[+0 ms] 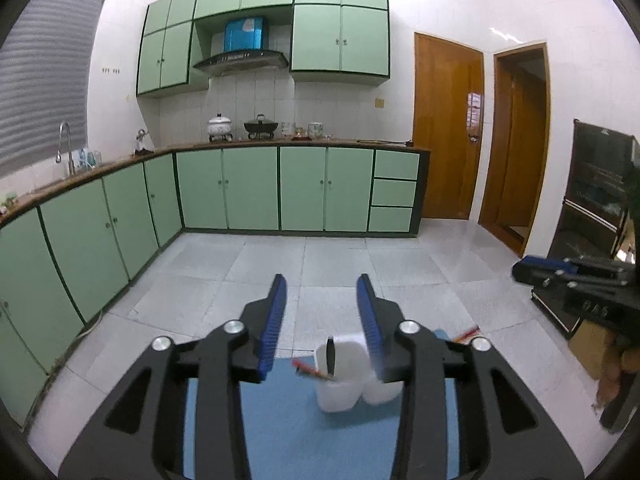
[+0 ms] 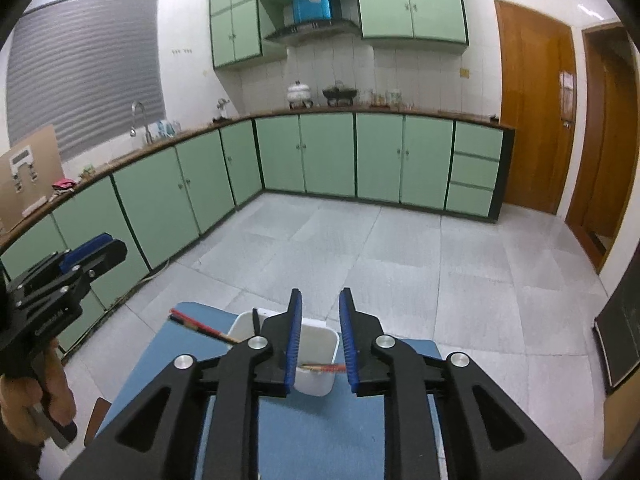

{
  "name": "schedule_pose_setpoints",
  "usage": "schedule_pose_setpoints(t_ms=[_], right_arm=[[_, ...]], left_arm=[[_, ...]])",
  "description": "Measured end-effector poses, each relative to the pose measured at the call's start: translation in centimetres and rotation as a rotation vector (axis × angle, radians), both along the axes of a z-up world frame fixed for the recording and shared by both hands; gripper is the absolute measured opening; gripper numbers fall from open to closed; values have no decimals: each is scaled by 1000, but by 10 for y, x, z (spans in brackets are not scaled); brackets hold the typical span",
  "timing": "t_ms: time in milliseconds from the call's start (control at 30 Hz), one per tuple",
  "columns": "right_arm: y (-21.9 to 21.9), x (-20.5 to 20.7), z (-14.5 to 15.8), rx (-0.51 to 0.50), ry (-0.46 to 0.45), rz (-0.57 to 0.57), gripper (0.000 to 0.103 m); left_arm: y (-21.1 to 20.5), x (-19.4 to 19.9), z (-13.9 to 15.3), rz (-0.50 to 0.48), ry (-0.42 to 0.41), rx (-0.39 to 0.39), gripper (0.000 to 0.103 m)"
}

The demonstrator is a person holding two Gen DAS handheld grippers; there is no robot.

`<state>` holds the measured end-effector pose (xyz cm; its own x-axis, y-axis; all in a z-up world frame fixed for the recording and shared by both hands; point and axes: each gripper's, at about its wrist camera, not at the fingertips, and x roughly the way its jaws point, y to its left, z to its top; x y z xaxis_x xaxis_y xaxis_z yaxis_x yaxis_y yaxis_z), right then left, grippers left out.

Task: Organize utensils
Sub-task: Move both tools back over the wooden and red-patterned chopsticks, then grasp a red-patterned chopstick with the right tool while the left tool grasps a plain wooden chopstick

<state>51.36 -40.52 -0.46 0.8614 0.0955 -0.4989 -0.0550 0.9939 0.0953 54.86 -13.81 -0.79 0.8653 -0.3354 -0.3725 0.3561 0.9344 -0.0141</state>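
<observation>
Left wrist view shows you a white plastic holder [image 1: 344,380] with two compartments, standing upright on the blue tabletop [image 1: 280,432]. A dark utensil handle [image 1: 330,356] sticks up from it, and red chopsticks [image 1: 310,370] lean out over its rim toward the left. Your left tongs [image 1: 322,316] are spread wide with nothing between the pads; the holder sits just ahead of them, partly behind the right-hand finger.

From the right wrist view, your right tongs [image 2: 320,336] are also spread and pinching nothing. The white holder [image 2: 316,360] lies between and behind their fingers, closer to the left-hand one, with the chopsticks [image 2: 196,324] angled out to the left and another red stick [image 2: 324,368] showing at its near corner.

Around you is a kitchen: green cabinets [image 2: 328,156], a grey tiled floor [image 2: 400,256], a sink tap [image 2: 138,120], pots [image 2: 298,92] on the far counter and wooden doors [image 2: 536,108].
</observation>
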Motion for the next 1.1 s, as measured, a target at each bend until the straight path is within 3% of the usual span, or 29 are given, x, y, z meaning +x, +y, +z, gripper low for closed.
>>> schedule_pose_setpoints(t_ms=[167,267,433,633,833,1100], right_arm=[[8,-83,-30,-21,-46,10,31],[18,-138,-75,-42,-25,13,32],[43,-219,-165,-42,66,6,37],[81,-278,-251,17,200,13,37],[110,-289,-278,35,243,41,37],[124,-280,-281,-35,207,56,39]], left_arm=[[28,-64,-25,8,9,-1,53],[49,-113,-59,30,24,7,57],[82,-177,-116,67,99,-28,69],[110,-233,-177,122,201,-57,73],[123,-264,-201,154,248,-74,75],[113,-270,-215,130,270,-58,77]])
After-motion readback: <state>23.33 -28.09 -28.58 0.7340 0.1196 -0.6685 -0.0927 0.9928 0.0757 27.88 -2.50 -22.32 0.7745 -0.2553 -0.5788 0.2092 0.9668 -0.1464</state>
